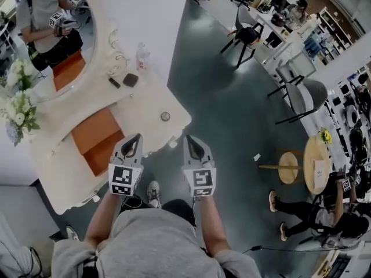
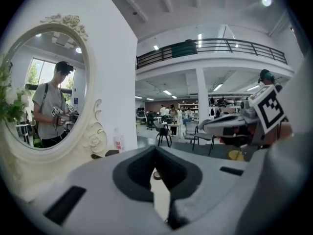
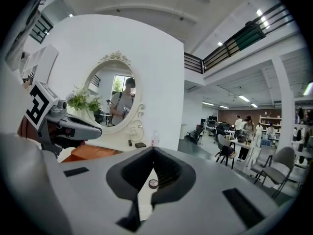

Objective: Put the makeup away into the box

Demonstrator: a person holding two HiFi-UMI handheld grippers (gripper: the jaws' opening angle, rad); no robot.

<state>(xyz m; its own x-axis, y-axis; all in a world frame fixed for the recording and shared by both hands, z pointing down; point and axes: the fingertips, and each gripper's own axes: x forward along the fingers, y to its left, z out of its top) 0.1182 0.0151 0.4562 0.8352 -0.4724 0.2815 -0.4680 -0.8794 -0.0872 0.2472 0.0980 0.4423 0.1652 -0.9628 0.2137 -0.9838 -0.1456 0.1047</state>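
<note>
Quantities, located from the oval mirror [image 1: 55,45] (one):
- Bench [image 1: 145,106] carrying the mirror: one.
- In front of the mirror: one bottle [image 1: 142,55], one dark square case [image 1: 131,80], one small dark stick [image 1: 114,82], one round compact [image 1: 165,116], one orange box [image 1: 95,139].
- At the mirror's left edge: one flower bunch [image 1: 17,106].
- Tools: two, left tool [image 1: 134,141] and right tool [image 1: 192,142].

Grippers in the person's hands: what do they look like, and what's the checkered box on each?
The left gripper and right gripper are light grey wedges narrowing to a tip, with dark padding inside. Each carries a white marker cube printed with black squares. The person wears a grey top, its sleeves pushed up.
</note>
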